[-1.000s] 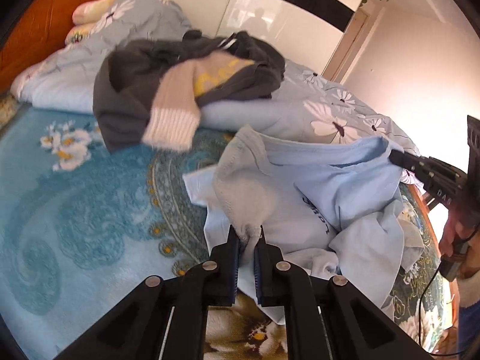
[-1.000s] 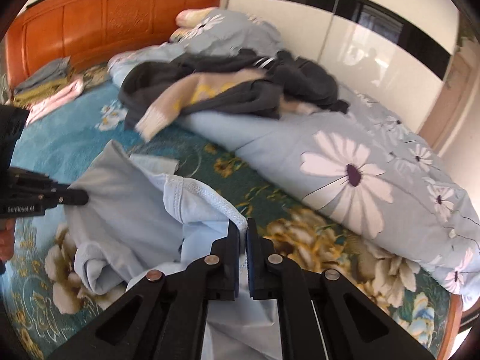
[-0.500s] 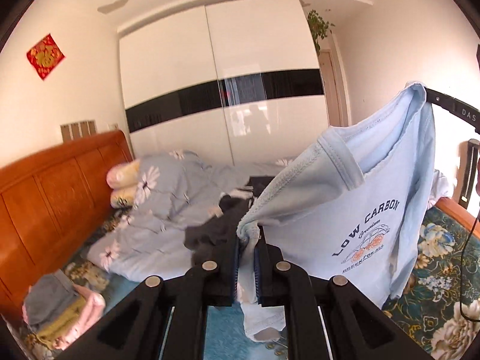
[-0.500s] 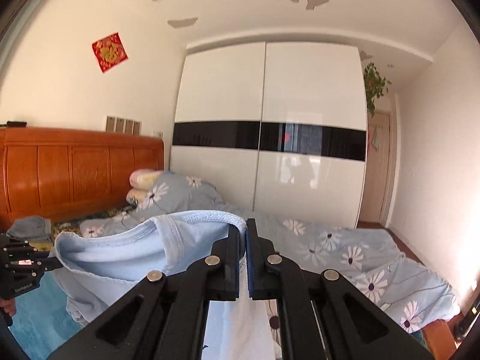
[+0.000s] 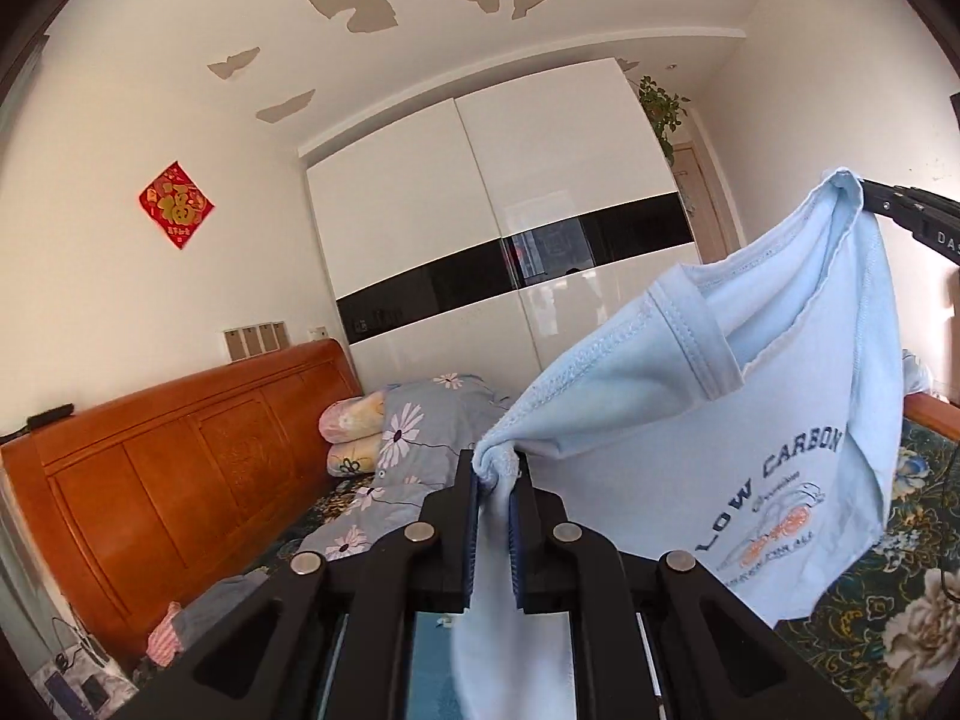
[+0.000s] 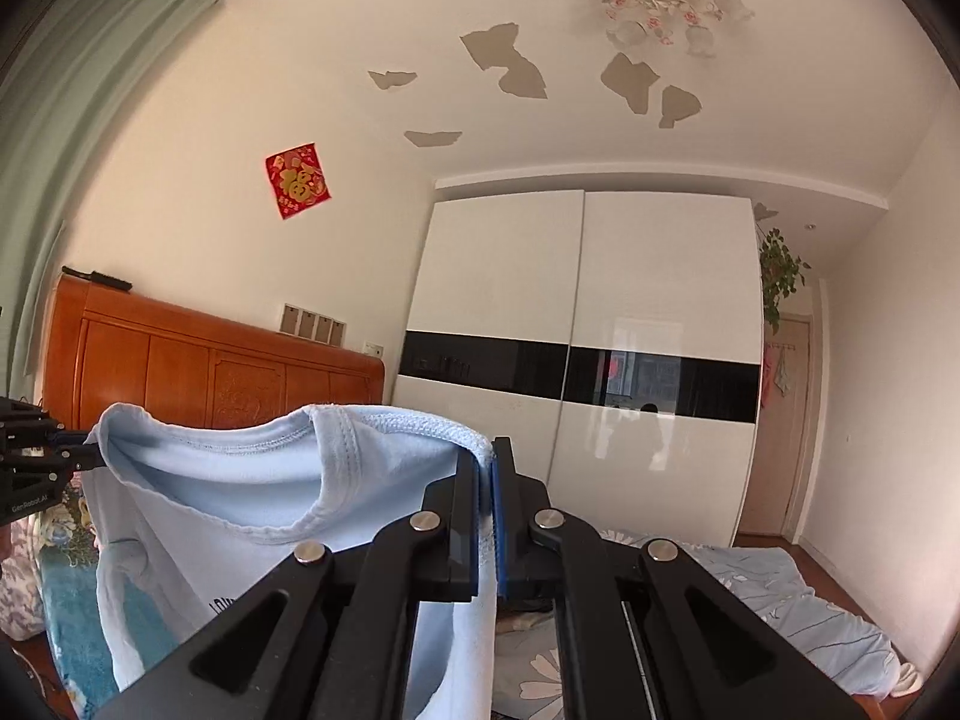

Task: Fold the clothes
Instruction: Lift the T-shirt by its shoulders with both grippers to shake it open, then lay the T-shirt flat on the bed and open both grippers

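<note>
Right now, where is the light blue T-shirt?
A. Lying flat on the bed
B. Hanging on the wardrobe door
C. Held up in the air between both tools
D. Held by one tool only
C: the light blue T-shirt hangs stretched between the left tool and the right tool, each clamped on a shoulder.

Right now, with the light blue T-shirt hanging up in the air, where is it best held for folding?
By the two shoulder corners, one either side of the neckline, coming in from the outer sides. The T-shirt already hangs that way: the left gripper pinches one bunched corner, the right gripper the other seam. The collar sags between them and the printed body drops below.
</note>
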### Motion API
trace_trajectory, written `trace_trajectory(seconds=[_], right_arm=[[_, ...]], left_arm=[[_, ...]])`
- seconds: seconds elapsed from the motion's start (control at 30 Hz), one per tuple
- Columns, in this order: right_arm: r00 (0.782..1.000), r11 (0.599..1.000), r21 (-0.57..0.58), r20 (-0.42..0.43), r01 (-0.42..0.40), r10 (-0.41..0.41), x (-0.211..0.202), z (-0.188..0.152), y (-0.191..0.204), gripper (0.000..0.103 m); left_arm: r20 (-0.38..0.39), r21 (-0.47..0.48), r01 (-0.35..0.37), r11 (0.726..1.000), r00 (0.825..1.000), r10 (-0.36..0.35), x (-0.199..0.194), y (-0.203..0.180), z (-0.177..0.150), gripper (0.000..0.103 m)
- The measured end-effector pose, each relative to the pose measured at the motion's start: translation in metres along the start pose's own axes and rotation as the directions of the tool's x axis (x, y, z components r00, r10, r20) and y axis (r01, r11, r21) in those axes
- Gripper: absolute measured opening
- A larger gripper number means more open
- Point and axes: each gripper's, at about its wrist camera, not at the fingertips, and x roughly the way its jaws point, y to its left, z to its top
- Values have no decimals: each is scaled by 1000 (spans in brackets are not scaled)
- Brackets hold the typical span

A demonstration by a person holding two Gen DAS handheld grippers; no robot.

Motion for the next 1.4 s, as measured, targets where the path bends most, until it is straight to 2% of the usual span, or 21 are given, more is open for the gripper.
trace_trajectory(seconds=[0.1, 0.2, 0.27, 0.33, 0.4, 0.47, 0.57, 0.67, 0.7, 0.8, 0.9, 0.97, 1.13, 1.17, 1.2, 1.27, 1.4], right_arm=[[999, 999, -22, 23, -45, 45, -14, 12, 11, 3], [996, 996, 12, -10, -88, 88, -2, 14, 5, 3], [991, 993, 49, -79, -108, 111, 21, 3, -5, 3], [973, 987, 98, -179, -128, 144, 56, -22, -13, 3], [941, 982, 137, -294, -133, 169, 93, -60, -18, 3], [898, 980, 163, -403, -118, 175, 127, -108, -19, 3], [816, 974, 206, -545, -89, 190, 169, -184, -21, 3], [721, 963, 263, -659, -49, 217, 202, -260, -27, 3], [693, 958, 285, -685, -31, 226, 209, -282, -31, 3], [616, 945, 326, -749, 21, 245, 228, -341, -41, 3], [571, 941, 335, -783, 50, 248, 244, -372, -45, 3], [556, 942, 331, -794, 59, 245, 254, -383, -48, 3], [550, 947, 312, -804, 70, 224, 281, -390, -58, 3], [547, 950, 303, -809, 72, 216, 285, -393, -58, 3], [541, 953, 293, -815, 76, 207, 290, -396, -59, 3], [519, 954, 286, -831, 95, 198, 297, -408, -63, 3], [444, 942, 302, -871, 150, 208, 303, -445, -66, 3]], left_arm=[[-20, -12, -10, 1000, 1000, 10, -1, 12, 17, 10], [-48, -13, -16, 1000, 999, 15, 17, 14, 25, 12], [-109, -7, -9, 1000, 994, 8, 49, 7, 15, 12], [-198, 1, -2, 1000, 980, 3, 91, -6, -6, 12], [-304, -17, 19, 1000, 952, -23, 138, -20, -41, 12], [-408, -64, 40, 997, 911, -63, 186, -34, -83, 12], [-539, -132, 48, 990, 835, -112, 242, -58, -143, 11], [-636, -184, 42, 982, 757, -151, 281, -89, -198, 11], [-656, -185, 38, 982, 739, -152, 288, -99, -211, 10], [-688, -164, 31, 986, 713, -137, 307, -122, -234, 10], [-695, -161, 17, 987, 708, -125, 330, -131, -237, 10], [-691, -170, 5, 985, 713, -123, 346, -129, -231, 10], [-678, -120, 10, 993, 730, -90, 378, -135, -218, 10], [-679, -111, 14, 994, 729, -86, 383, -139, -219, 10], [-687, -112, 17, 994, 721, -90, 388, -141, -221, 10], [-717, -150, 17, 989, 687, -120, 398, -144, -232, 10], [-770, -186, 19, 982, 618, -158, 409, -154, -267, 10]])
